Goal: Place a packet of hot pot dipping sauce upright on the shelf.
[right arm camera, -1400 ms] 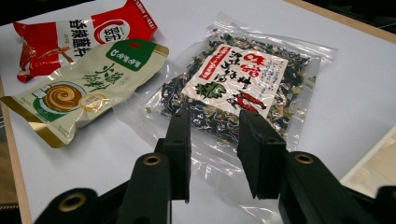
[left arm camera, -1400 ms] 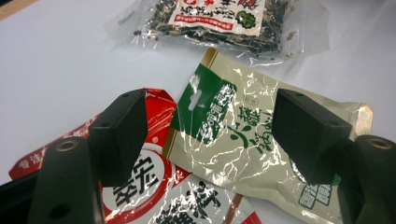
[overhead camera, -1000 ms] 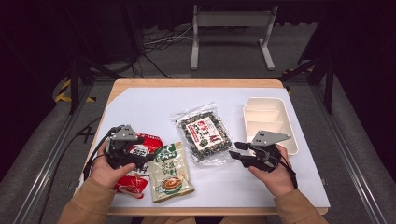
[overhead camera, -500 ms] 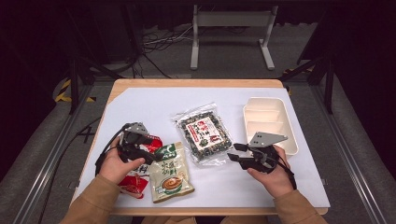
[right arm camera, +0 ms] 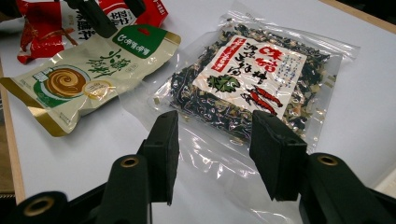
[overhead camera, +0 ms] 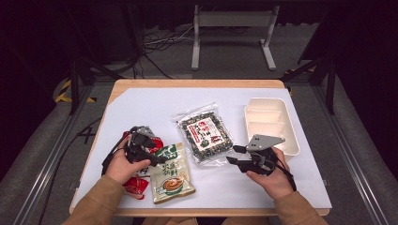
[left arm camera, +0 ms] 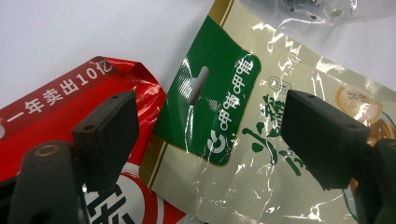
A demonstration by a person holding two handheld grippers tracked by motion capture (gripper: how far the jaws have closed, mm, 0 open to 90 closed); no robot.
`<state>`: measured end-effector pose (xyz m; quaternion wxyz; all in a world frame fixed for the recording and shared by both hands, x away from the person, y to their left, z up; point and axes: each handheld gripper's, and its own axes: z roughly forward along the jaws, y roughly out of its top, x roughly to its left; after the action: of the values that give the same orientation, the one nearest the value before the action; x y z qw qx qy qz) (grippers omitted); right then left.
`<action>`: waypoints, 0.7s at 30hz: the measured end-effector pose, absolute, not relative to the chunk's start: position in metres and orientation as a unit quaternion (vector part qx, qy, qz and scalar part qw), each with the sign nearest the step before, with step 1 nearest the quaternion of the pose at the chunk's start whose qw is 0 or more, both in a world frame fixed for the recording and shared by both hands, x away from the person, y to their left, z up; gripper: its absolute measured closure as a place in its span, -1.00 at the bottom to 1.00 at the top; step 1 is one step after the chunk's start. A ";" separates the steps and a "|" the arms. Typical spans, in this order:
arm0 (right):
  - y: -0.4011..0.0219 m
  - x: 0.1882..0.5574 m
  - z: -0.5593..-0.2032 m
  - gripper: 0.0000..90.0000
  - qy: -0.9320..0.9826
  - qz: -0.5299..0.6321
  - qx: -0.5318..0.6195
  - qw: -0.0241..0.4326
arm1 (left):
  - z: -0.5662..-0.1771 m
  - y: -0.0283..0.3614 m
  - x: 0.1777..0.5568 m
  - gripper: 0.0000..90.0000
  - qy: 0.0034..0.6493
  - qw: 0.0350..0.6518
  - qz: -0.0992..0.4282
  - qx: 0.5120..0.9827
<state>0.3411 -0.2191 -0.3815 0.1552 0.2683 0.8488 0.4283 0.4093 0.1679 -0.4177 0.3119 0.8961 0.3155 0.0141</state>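
Divided tray [overhead camera: 271, 123] empty — three packets lie beside it.

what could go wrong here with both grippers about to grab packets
1. The green packet overlaps the red packet, and the left gripper has open jaws over both, so it may pinch the two together.
2. The right gripper, whose jaws have just been opening, faces the clear edge of the seaweed bag; that slick film may slip out or crumple.
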 end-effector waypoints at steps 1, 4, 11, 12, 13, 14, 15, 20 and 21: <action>-0.219 0.341 -0.381 0.17 0.849 0.428 0.268 0.155 | -0.419 0.168 0.410 -0.55 0.316 0.309 0.012 0.897; -0.218 0.341 -0.382 0.16 0.849 0.428 0.267 0.156 | -0.423 0.168 0.413 -0.53 0.313 0.302 0.006 0.900; -0.216 0.341 -0.383 0.13 0.851 0.427 0.264 0.154 | -0.430 0.164 0.414 -0.49 0.307 0.291 -0.008 0.906; -0.216 0.341 -0.383 0.13 0.851 0.426 0.264 0.154 | -0.431 0.164 0.413 -0.49 0.307 0.289 -0.011 0.907; -0.216 0.341 -0.383 0.13 0.852 0.427 0.263 0.153 | -0.431 0.163 0.413 -0.42 0.306 0.285 -0.011 0.908; -0.216 0.341 -0.383 0.13 0.851 0.428 0.263 0.152 | -0.431 0.163 0.412 -0.38 0.304 0.283 -0.006 0.910; -0.216 0.341 -0.383 0.13 0.850 0.432 0.263 0.149 | -0.431 0.163 0.412 -0.36 0.304 0.281 -0.006 0.911; -0.215 0.340 -0.383 0.13 0.851 0.430 0.259 0.153 | -0.430 0.161 0.408 -0.17 0.297 0.270 0.009 0.916; -0.215 0.340 -0.383 0.13 0.852 0.428 0.260 0.154 | -0.430 0.160 0.407 -0.14 0.293 0.268 0.011 0.918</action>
<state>0.3399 -0.2153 -0.3827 0.1537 0.2596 0.8519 0.4281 0.4069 0.1596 -0.4301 0.2677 0.9177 0.2935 0.0109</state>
